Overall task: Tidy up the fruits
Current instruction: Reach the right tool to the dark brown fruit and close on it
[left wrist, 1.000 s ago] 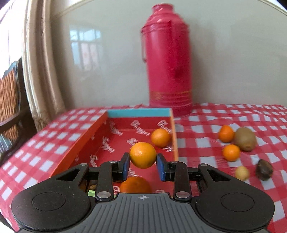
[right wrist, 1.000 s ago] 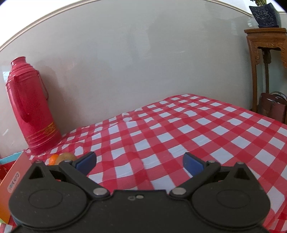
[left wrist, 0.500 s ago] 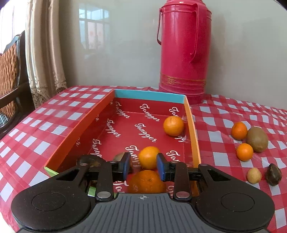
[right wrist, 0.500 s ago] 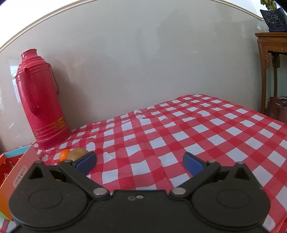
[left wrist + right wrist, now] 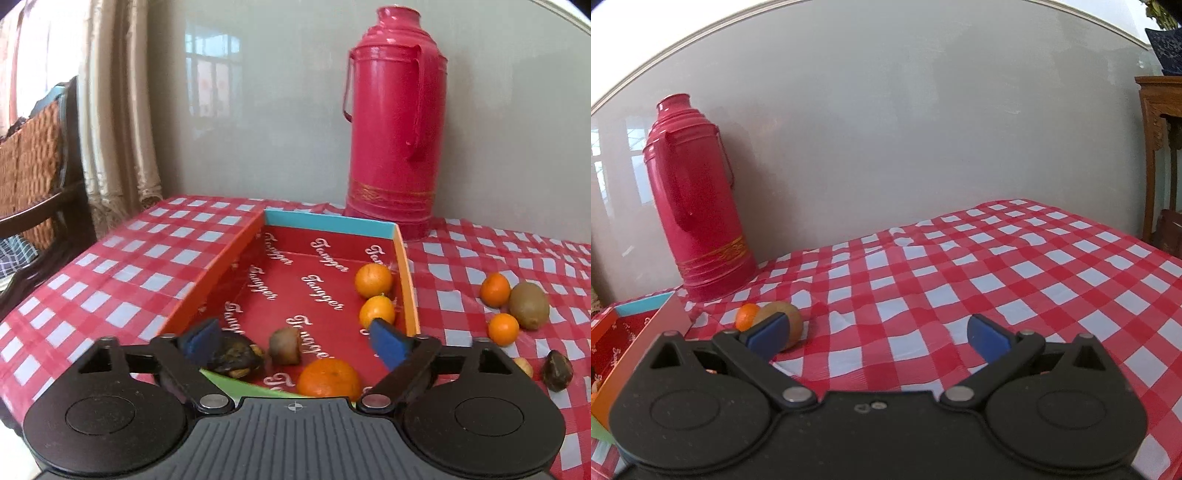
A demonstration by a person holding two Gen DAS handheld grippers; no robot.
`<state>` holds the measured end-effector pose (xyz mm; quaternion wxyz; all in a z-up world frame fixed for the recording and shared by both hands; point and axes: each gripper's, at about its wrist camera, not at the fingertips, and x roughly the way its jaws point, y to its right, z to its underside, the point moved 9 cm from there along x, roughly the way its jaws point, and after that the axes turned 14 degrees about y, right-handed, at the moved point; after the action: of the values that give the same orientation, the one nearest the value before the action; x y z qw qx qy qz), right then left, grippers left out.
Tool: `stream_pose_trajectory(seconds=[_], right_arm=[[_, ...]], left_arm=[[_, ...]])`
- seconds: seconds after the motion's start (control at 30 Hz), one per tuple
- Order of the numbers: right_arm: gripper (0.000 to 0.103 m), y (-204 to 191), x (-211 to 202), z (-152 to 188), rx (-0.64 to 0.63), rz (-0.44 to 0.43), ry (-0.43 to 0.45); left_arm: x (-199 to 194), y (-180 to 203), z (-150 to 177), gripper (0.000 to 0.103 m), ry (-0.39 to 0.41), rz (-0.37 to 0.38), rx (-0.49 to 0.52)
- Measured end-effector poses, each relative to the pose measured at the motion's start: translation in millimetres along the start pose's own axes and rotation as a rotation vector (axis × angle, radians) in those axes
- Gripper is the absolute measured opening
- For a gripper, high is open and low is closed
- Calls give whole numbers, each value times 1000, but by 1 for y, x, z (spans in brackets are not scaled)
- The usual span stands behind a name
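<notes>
Table (image 5: pixel 155 258): red-and-white checked cloth; near edge hidden behind both grippers.
Flask (image 5: pixel 395 122): red, upright by the wall, just behind the box.
Box (image 5: pixel 221 266): shallow, red inside; near end cut off by the left gripper.
Left gripper (image 5: pixel 295 341): jaws opening, nothing between the pads.
Right gripper (image 5: pixel 879 332): jaws wide apart, empty, over bare cloth.
Oranges in box: 3 (image 5: pixel 373 280), the nearest partly hidden.
Dark lumps in box (image 5: pixel 236 356): 2, hard to identify.
Fruit on cloth: kiwi (image 5: pixel 529 305), 2 small oranges (image 5: pixel 495 290), dark piece (image 5: pixel 557 374), a pale one mostly hidden.
</notes>
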<state>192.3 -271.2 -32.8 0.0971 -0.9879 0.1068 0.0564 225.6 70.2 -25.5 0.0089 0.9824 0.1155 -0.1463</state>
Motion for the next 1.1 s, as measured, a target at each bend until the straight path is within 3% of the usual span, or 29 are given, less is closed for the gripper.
stream_pose_trajectory(seconds=[0.1, 0.27, 0.7, 1.1], right_arm=[[97, -8, -1, 3, -23, -32, -13], [97, -25, -4, 7, -99, -87, -24], [95, -66, -3, 28, -207, -194, -104], [69, -73, 13, 44, -171, -165, -201]], left_arm=[[-12, -12, -1, 100, 27, -28, 8], [-29, -36, 5, 103, 60, -85, 42], [-56, -88, 15, 103, 115, -211, -44], [-61, -120, 18, 103, 130, -274, -58]])
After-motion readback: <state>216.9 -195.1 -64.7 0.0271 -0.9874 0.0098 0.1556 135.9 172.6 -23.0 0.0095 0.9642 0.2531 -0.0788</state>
